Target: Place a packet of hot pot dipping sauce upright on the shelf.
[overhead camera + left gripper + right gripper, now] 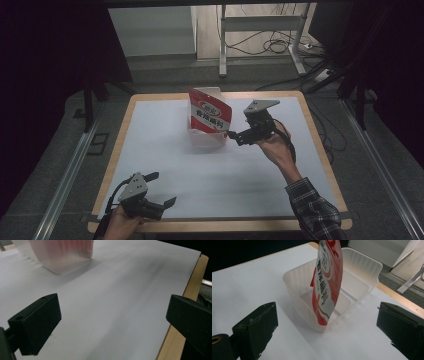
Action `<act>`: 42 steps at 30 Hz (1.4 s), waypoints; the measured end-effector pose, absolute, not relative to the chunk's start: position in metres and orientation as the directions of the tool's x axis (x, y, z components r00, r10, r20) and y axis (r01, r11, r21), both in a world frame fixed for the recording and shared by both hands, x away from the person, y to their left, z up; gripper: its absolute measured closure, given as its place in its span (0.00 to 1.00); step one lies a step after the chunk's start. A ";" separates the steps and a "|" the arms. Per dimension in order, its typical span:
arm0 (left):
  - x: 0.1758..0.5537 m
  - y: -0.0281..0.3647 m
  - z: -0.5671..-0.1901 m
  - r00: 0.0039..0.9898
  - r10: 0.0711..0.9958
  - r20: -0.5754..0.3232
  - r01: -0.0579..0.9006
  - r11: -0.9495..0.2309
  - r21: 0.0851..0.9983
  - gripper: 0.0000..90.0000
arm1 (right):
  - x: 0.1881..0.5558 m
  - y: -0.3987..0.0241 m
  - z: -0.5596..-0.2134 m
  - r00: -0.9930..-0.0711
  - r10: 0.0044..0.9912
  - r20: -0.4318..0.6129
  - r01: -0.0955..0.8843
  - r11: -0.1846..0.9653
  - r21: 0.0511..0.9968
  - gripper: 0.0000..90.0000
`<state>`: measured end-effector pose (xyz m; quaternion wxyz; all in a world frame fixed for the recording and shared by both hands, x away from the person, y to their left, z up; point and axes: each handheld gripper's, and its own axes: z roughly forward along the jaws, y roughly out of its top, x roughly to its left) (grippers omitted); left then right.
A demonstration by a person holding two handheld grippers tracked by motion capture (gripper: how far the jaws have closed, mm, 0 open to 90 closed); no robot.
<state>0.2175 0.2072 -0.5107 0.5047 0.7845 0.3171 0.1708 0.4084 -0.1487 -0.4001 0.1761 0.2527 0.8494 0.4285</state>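
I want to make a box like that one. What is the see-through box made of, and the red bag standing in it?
The see-through ribbed box looks like thin frosted plastic: light passes through its walls. The red and white printed bag seems to be glossy plastic film, since it shines and bends, though coated paper is possible.

The right tool has its jaws spread wide, one at the near left and one at the near right, gripping nothing. Between and beyond them a red and white pouch stands upright in a translucent ribbed tub. The tub sits on the white bench.
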 end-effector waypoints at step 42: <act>0.217 0.208 -0.511 0.744 0.665 -0.055 0.324 -0.289 0.901 0.00 | 0.364 -0.190 -0.424 -0.768 0.635 -0.087 0.310 0.487 0.817 0.02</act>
